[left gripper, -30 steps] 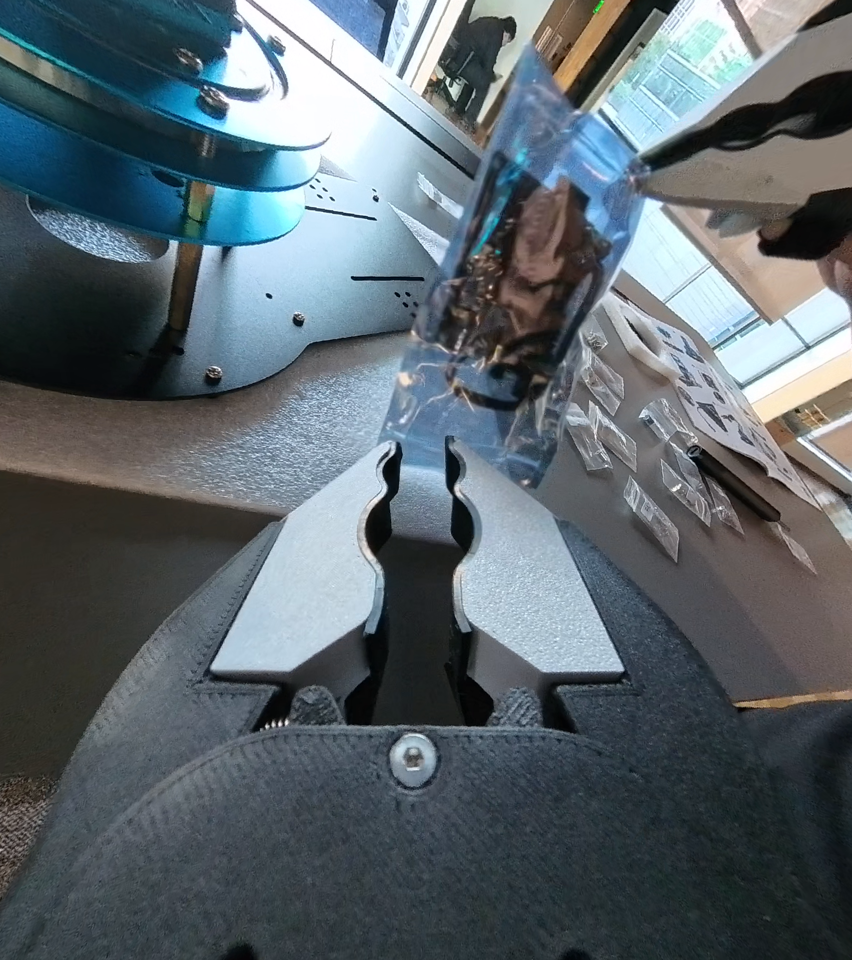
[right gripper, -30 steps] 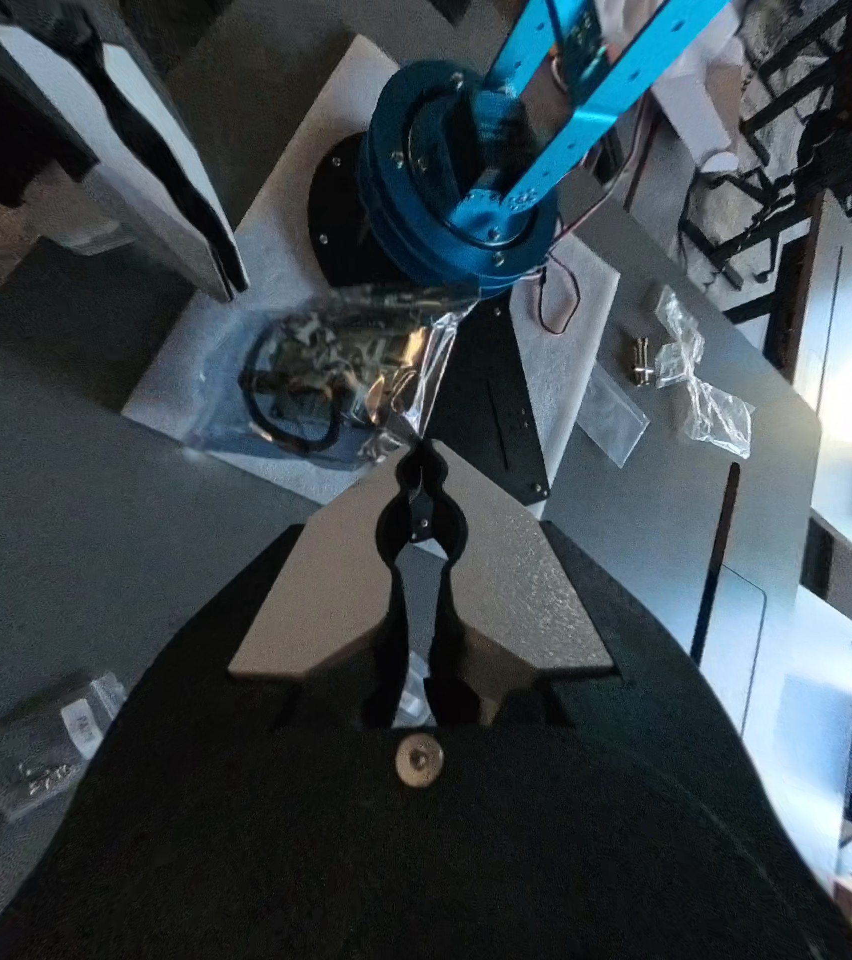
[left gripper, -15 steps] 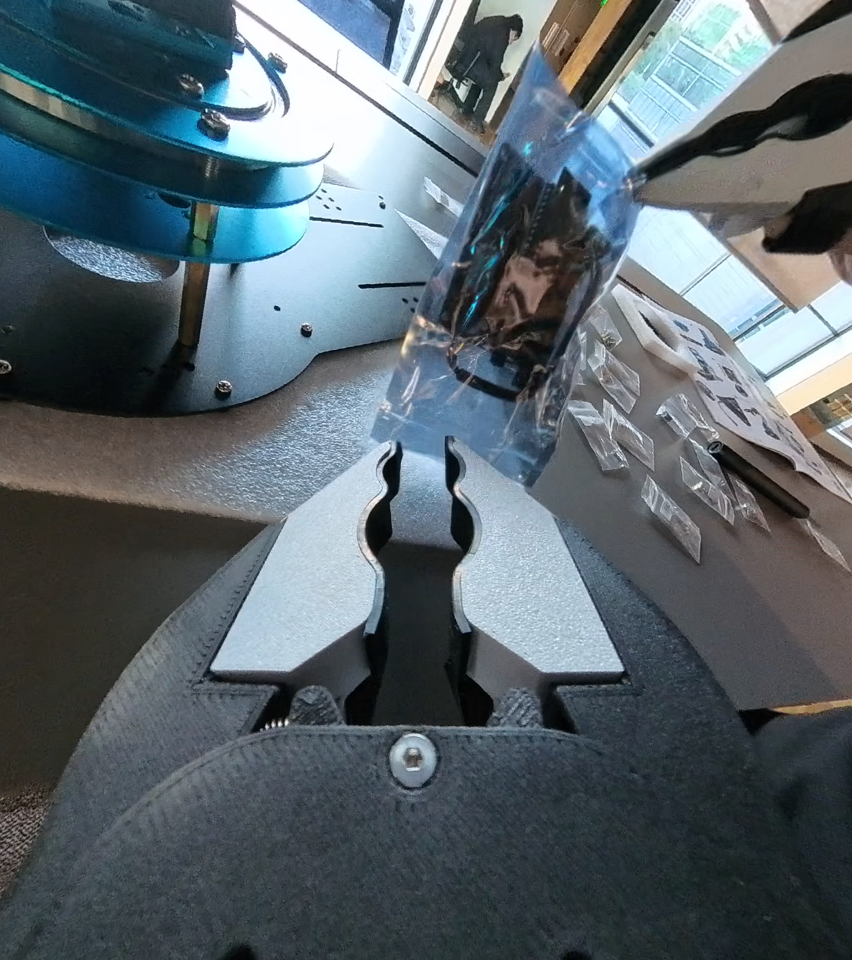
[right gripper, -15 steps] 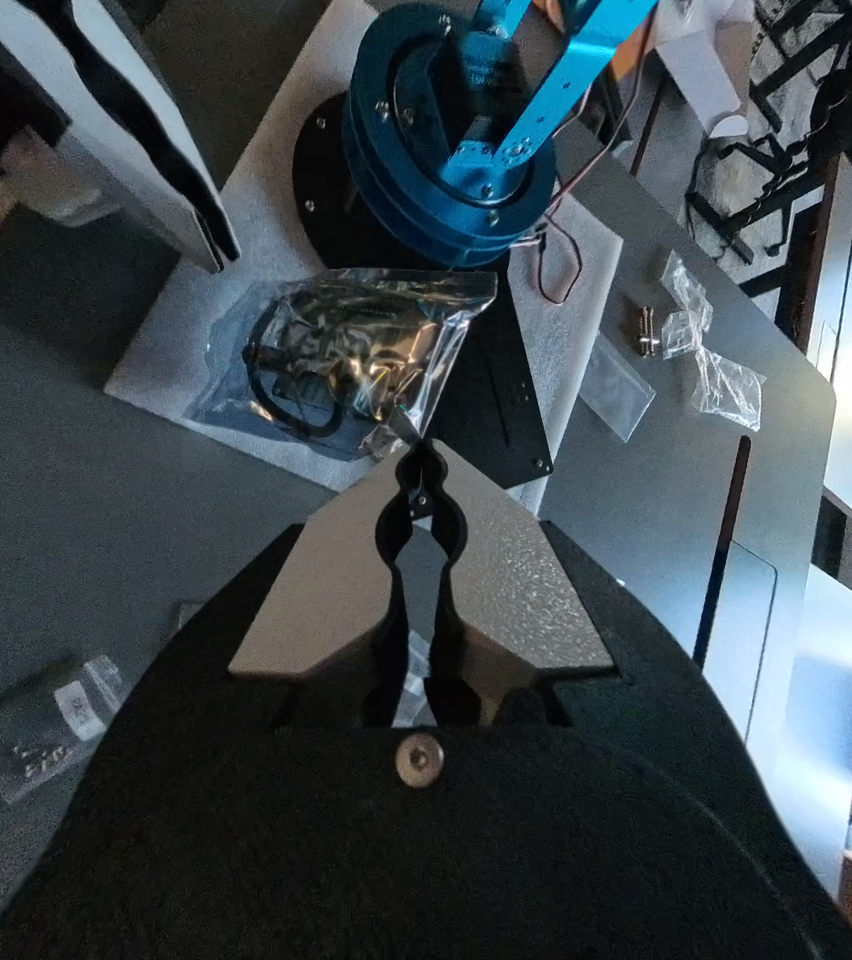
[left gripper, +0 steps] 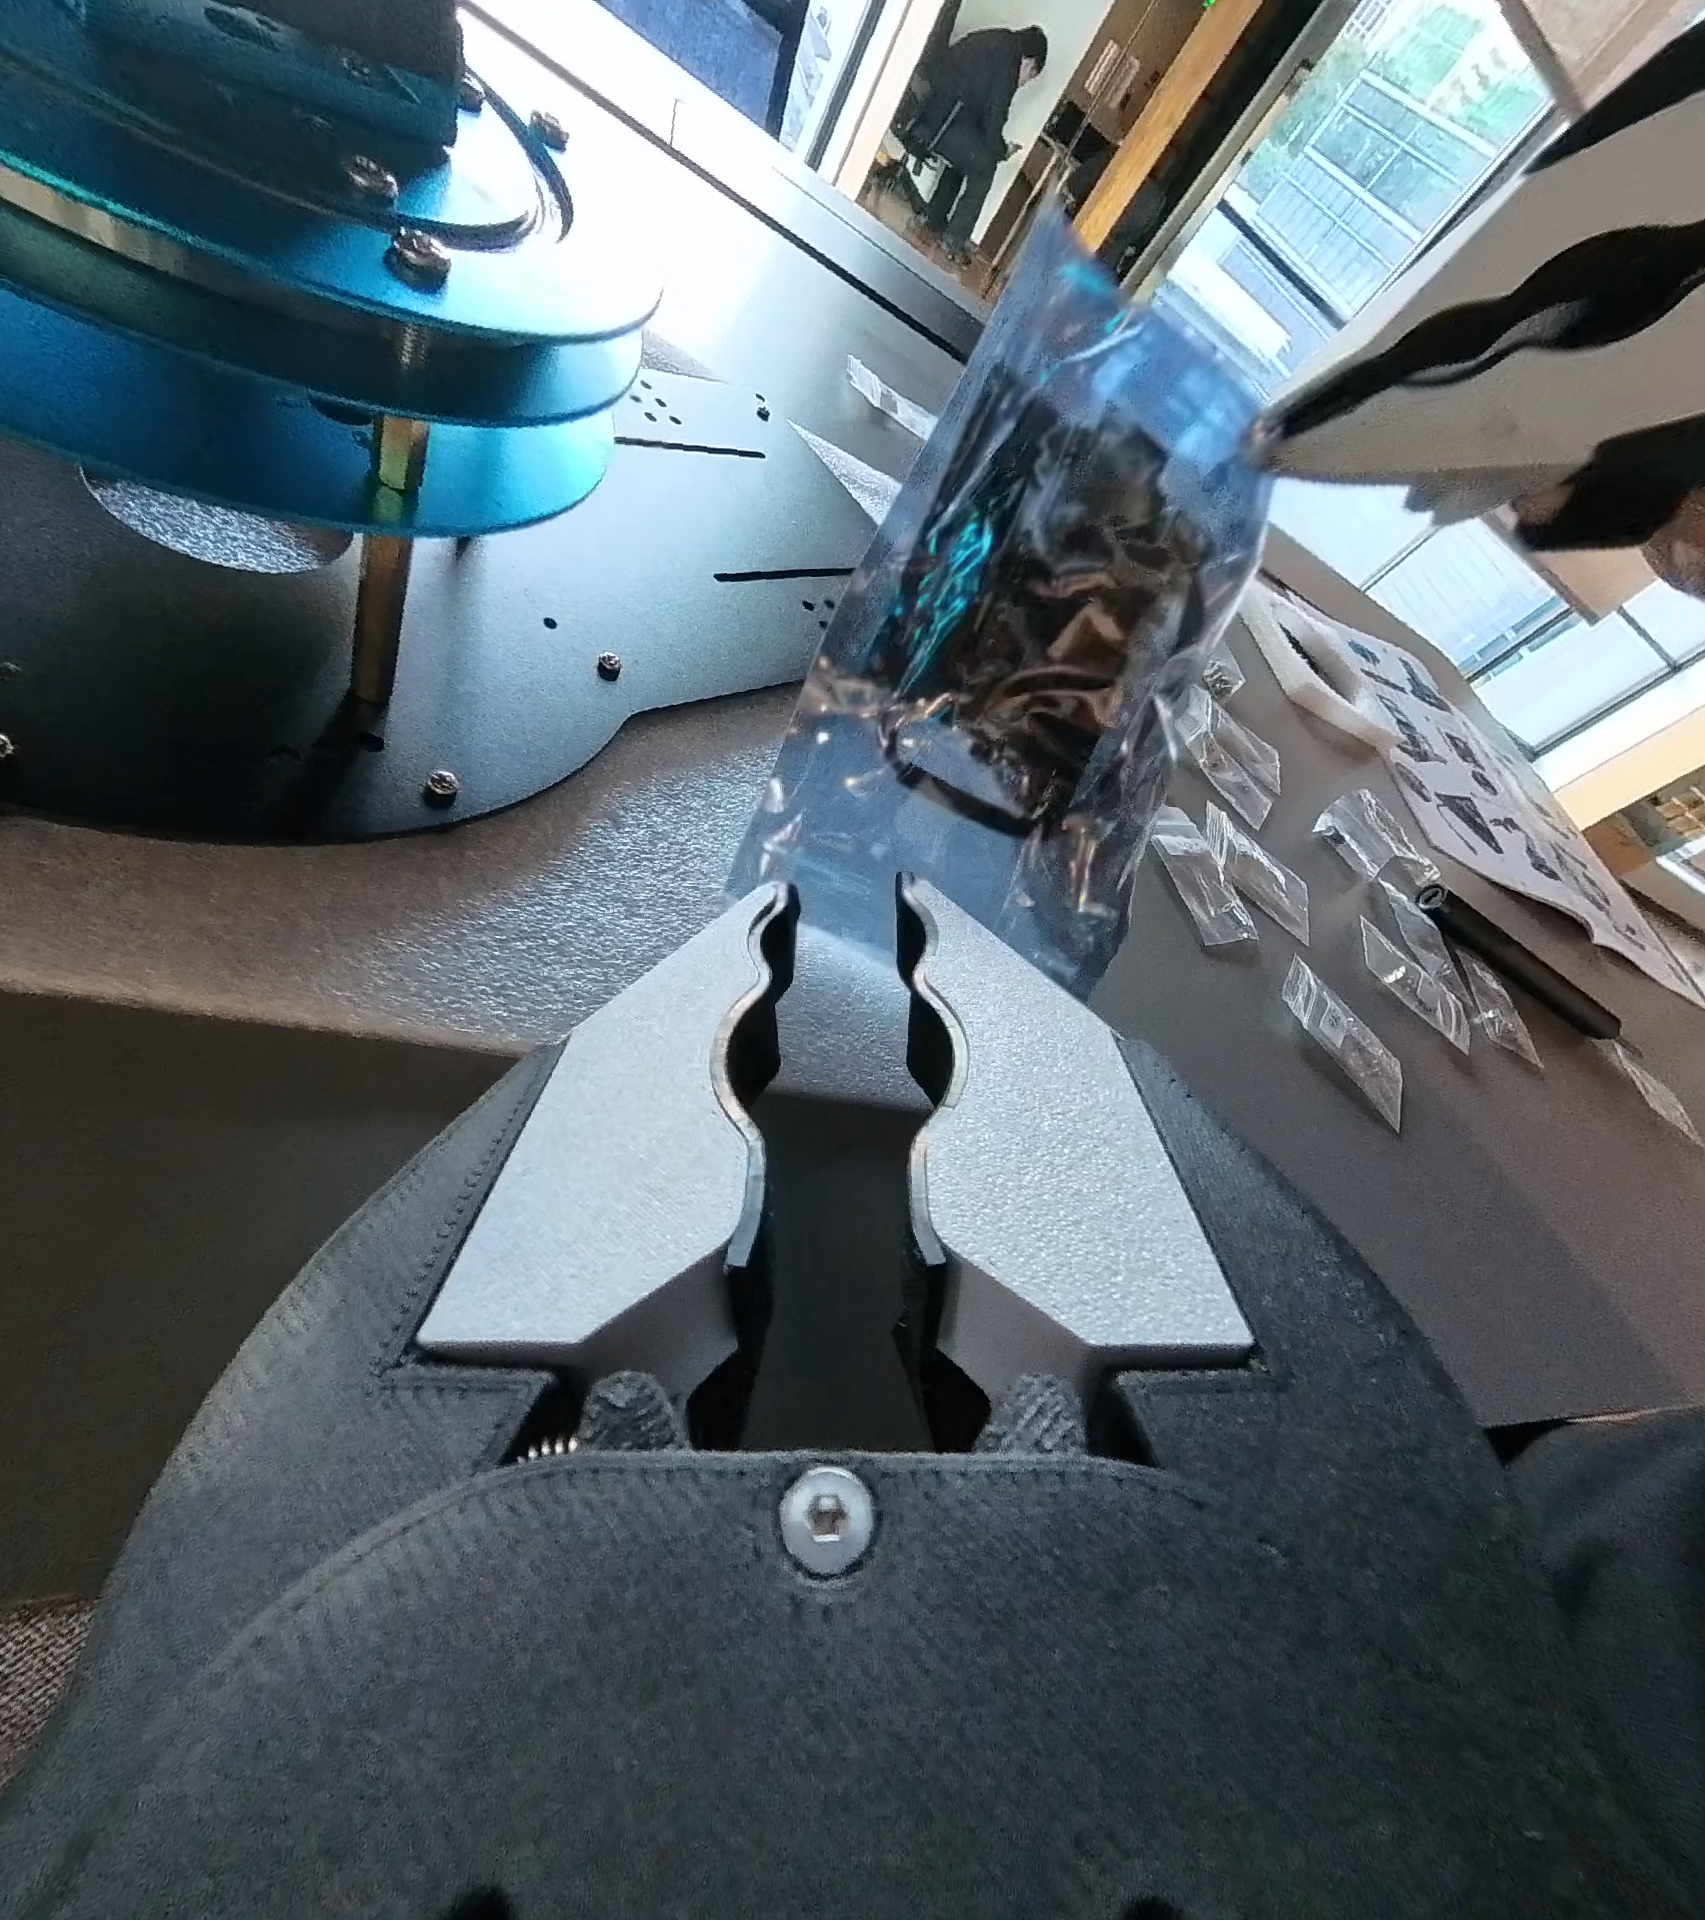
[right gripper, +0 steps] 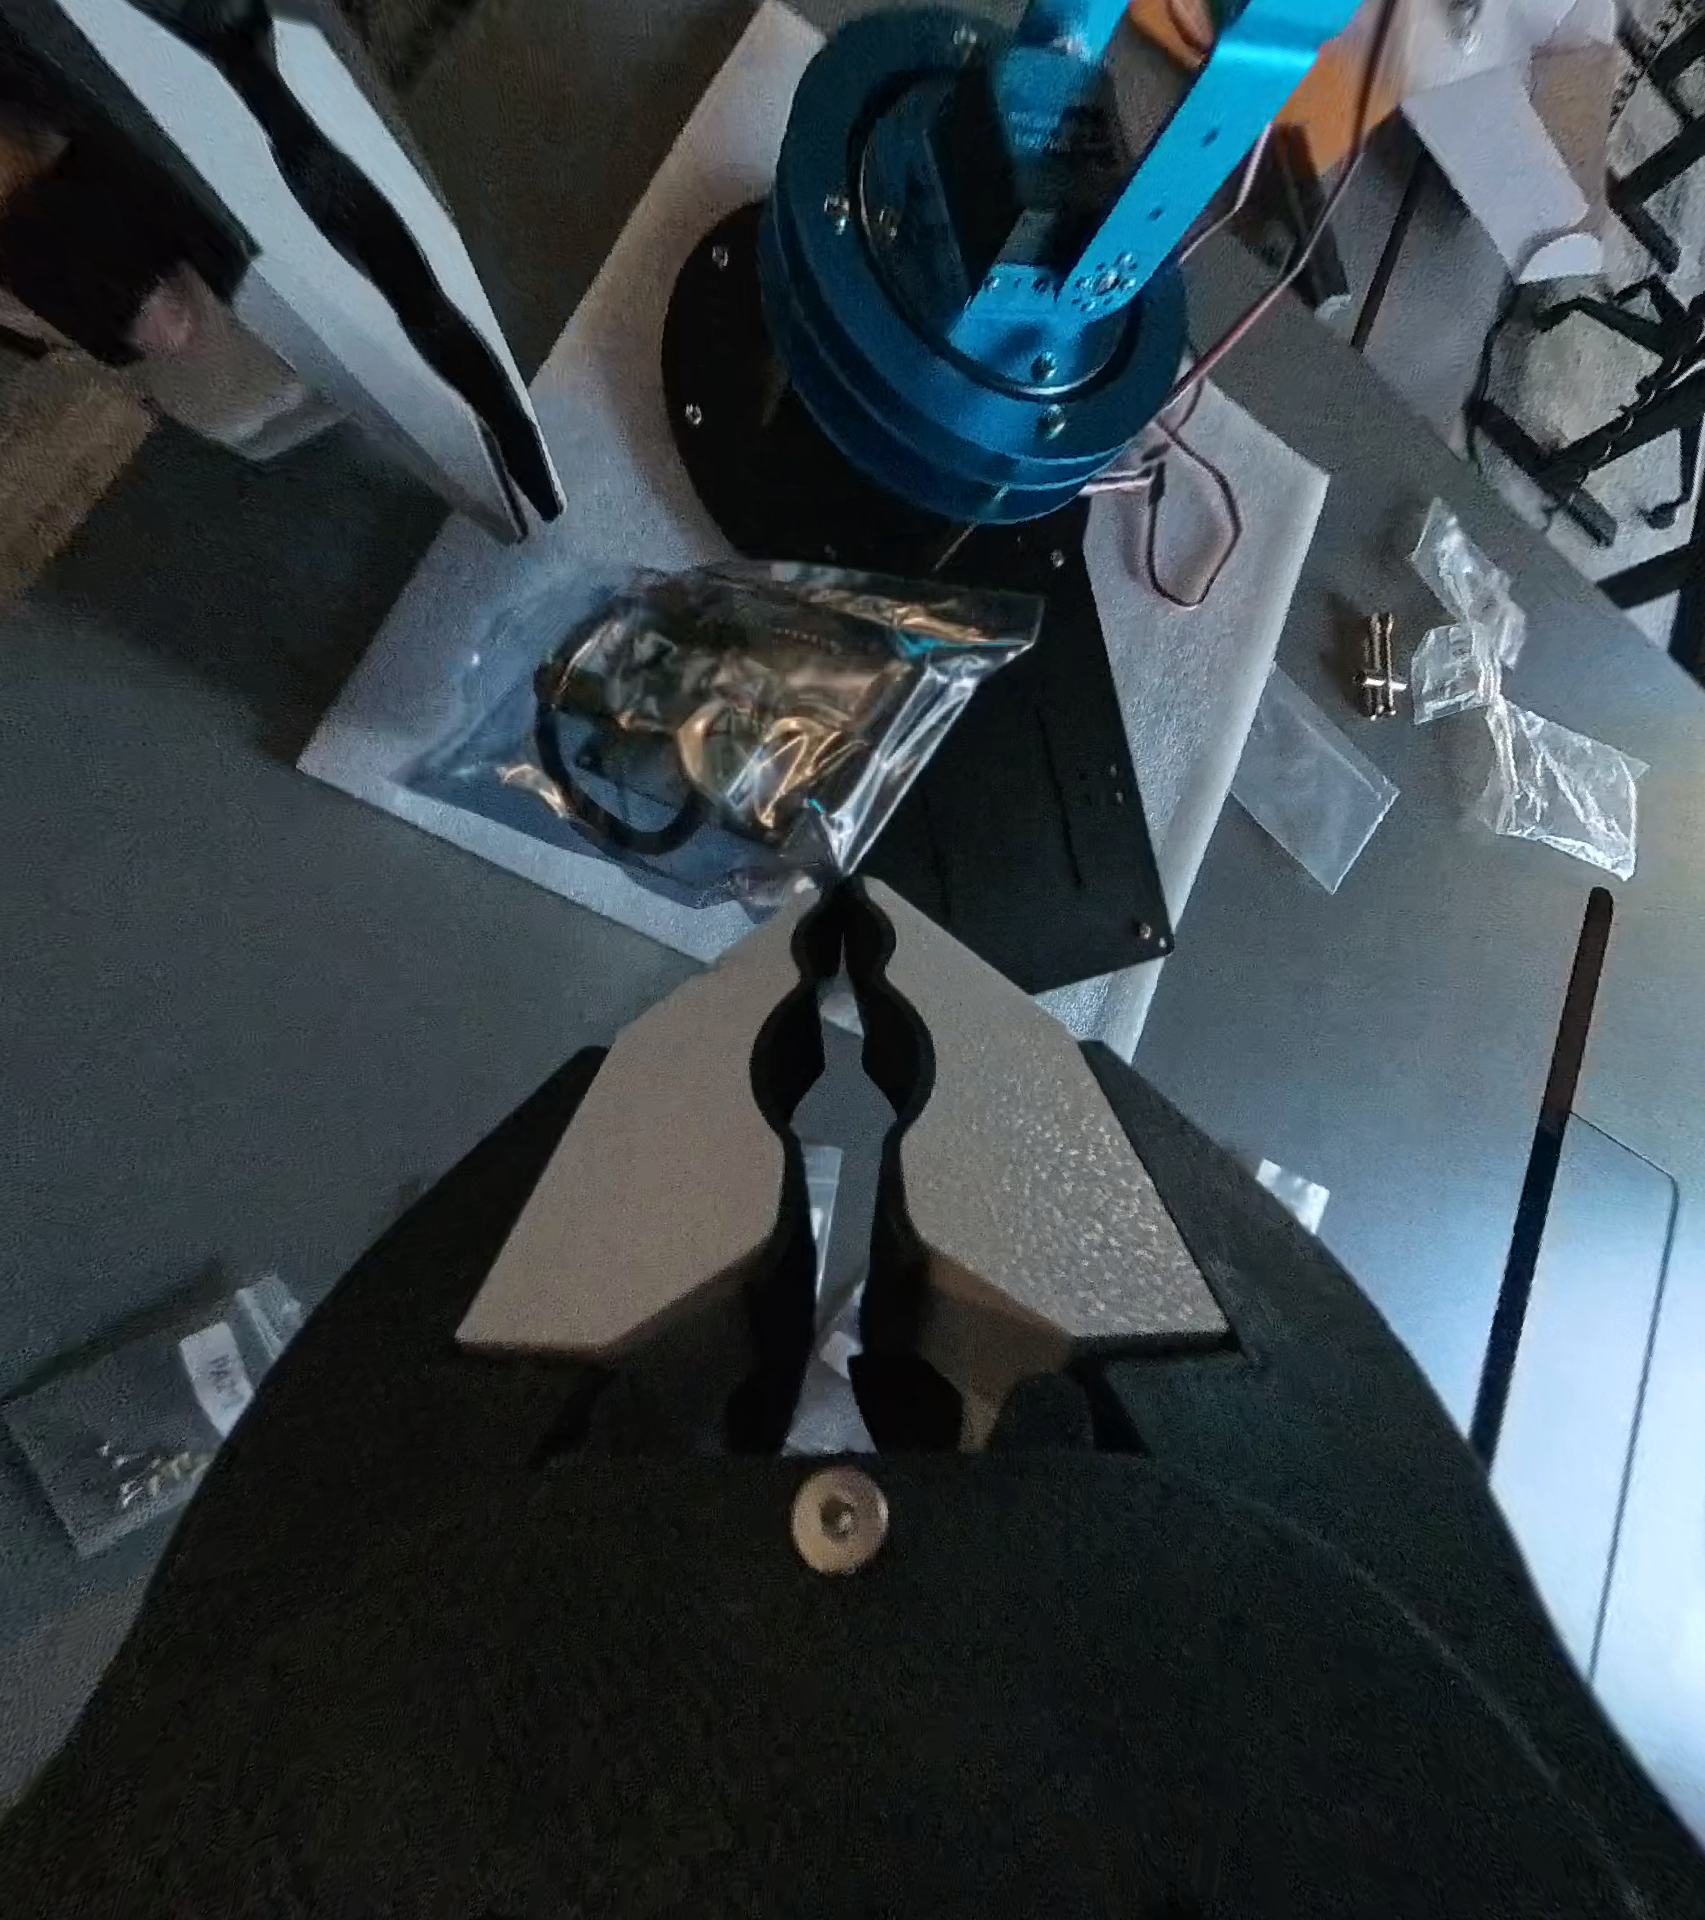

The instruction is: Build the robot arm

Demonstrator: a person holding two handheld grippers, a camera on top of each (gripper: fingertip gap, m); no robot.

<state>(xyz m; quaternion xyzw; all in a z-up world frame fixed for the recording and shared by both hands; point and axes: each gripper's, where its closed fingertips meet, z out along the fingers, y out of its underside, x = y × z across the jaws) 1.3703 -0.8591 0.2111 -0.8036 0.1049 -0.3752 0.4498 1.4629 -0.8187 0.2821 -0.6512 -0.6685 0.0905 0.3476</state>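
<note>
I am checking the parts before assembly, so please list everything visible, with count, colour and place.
plastic bag: one, clear, black cable inside, hanging from right gripper.
turntable base: one, blue, on black plate.
foam sheet: one, white, under plate.
small bags: several, clear, on grey table.
black rod: one, beside small bags.
printed sheet: one, white, far table edge.
left gripper: fingers apart, below bag.
right gripper: fingers pinching bag corner.

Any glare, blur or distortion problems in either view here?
Left wrist view: windows blown out, backlit plastic bag glints, edges bend from the wide lens. Right wrist view: dimmer, table's right side glares, small packet at lower left is blurred.
</note>
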